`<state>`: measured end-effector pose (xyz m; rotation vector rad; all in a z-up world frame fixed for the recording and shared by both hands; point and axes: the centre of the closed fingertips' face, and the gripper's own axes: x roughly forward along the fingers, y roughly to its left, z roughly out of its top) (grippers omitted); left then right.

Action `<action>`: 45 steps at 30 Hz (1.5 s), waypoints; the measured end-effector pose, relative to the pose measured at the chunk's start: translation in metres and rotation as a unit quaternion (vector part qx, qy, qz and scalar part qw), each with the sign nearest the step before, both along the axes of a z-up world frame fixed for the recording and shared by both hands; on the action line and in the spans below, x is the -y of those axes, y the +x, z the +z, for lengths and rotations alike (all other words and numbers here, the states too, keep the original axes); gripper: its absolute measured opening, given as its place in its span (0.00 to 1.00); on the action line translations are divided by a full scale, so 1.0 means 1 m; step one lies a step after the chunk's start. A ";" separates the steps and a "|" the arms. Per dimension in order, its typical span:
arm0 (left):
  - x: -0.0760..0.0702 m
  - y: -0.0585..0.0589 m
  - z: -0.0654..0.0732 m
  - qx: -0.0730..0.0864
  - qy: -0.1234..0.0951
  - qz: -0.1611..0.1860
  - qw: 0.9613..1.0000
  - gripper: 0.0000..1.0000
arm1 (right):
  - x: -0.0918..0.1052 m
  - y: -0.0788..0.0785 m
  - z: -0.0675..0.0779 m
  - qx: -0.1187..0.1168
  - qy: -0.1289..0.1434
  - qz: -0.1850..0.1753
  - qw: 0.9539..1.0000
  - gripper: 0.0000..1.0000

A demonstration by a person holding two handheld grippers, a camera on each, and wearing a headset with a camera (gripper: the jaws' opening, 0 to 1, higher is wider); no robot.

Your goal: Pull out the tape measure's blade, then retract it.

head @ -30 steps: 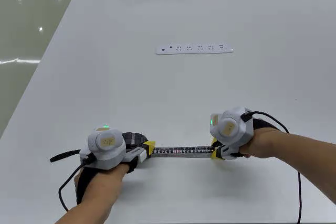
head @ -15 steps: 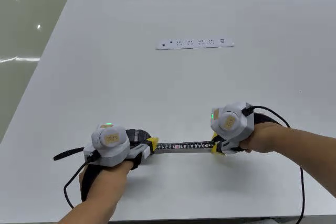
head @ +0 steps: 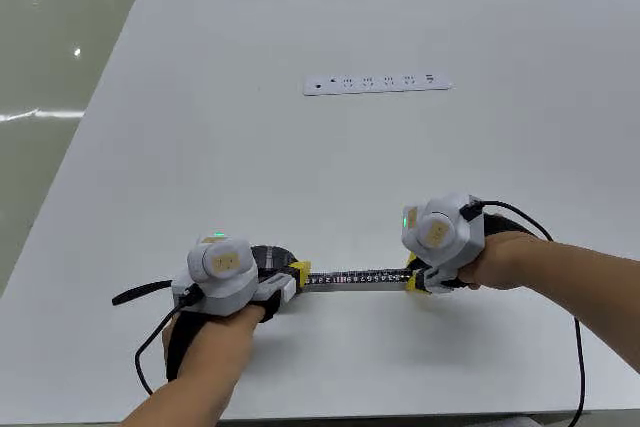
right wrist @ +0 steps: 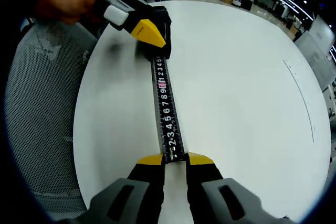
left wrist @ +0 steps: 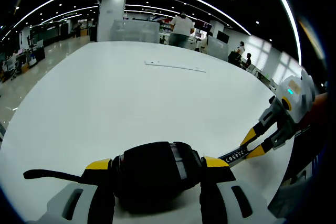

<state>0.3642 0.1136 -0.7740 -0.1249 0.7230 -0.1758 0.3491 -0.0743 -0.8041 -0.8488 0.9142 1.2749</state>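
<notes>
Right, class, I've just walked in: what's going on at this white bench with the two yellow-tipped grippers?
A person at a white workbench holds a gripper in each hand. The left gripper clamps the black tape measure case. The right gripper pinches the end of the black blade with white numerals, which lies stretched flat on the bench between them. A white power strip lies farther back, untouched. One moment alone cannot show whether the blade is going out or back.

The tabletop [head: 250, 147] was plain white. The tape measure's case [left wrist: 155, 174] was black, its blade [right wrist: 168, 114] black with white and red numerals. My right tongs [right wrist: 176, 159] had yellow tips.
</notes>
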 end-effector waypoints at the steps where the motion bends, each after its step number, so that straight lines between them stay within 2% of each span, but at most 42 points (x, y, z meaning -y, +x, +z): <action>1: 0.000 0.000 0.000 0.000 0.000 0.000 1.000 0.62 | 0.000 0.000 0.000 0.000 0.000 -0.001 1.000 0.11; 19: 0.000 0.000 0.000 0.000 0.009 -0.007 1.000 0.62 | -0.010 0.000 -0.001 0.002 0.000 -0.004 1.000 0.11; 31: 0.000 0.000 0.000 0.008 0.022 -0.017 1.000 0.62 | -0.015 -0.001 -0.001 0.002 0.002 -0.005 1.000 0.11; 40: 0.000 0.000 0.000 0.006 0.010 -0.016 1.000 0.62 | -0.018 -0.001 -0.002 0.002 0.004 -0.001 1.000 0.11; 41: 0.000 -0.001 0.000 0.005 0.009 -0.017 1.000 0.62 | -0.021 -0.001 -0.001 0.009 0.012 0.016 1.000 0.11; 45: -0.001 -0.001 0.000 -0.001 -0.001 -0.018 1.000 0.62 | -0.025 -0.001 -0.001 0.002 0.033 0.007 0.999 0.11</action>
